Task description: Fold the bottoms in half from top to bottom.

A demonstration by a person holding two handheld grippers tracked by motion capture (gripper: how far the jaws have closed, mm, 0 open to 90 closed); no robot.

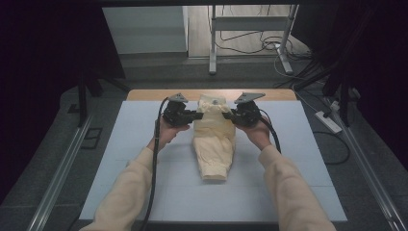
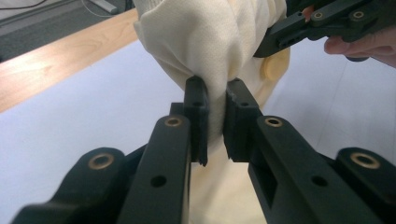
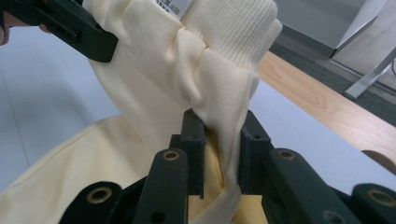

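Your left gripper [image 1: 198, 115] sat at the left of the pale yellow garment [image 1: 214, 144], a little beyond the middle of the tabletop [image 1: 120, 144]. Its jaws were narrow and pinched a bunched fold of the garment's upper left edge; in the left gripper view [image 2: 215, 121] the cloth was squeezed thin between the two black pads. Your left hand [image 1: 166, 132] wrapped the gripper body from below, and its cable [image 1: 154, 163] trailed back along your cream sleeve [image 1: 122, 192].

The garment lay in the centre of the tabletop, its upper end lifted between the two grippers and its lower end resting flat on the white surface nearer to you. It looked folded lengthwise into a narrow strip, tapering towards the near end. A ribbed knit band [image 3: 238, 32] ran along its raised top. Just inside that band a small white label [image 3: 175, 5] showed in the right gripper view; it carried dark print, but the writing was too small and cut off to read.

Your right gripper [image 1: 229, 115] held the garment's upper right edge, level with the left one. Its jaws were also narrow and clamped on a thick gather of cloth, seen close in the right gripper view [image 3: 223, 144]. Your right hand [image 1: 260, 134] gripped it from below.

Beyond the white surface, a strip of bare wood [image 1: 154, 94] showed along the far edge.
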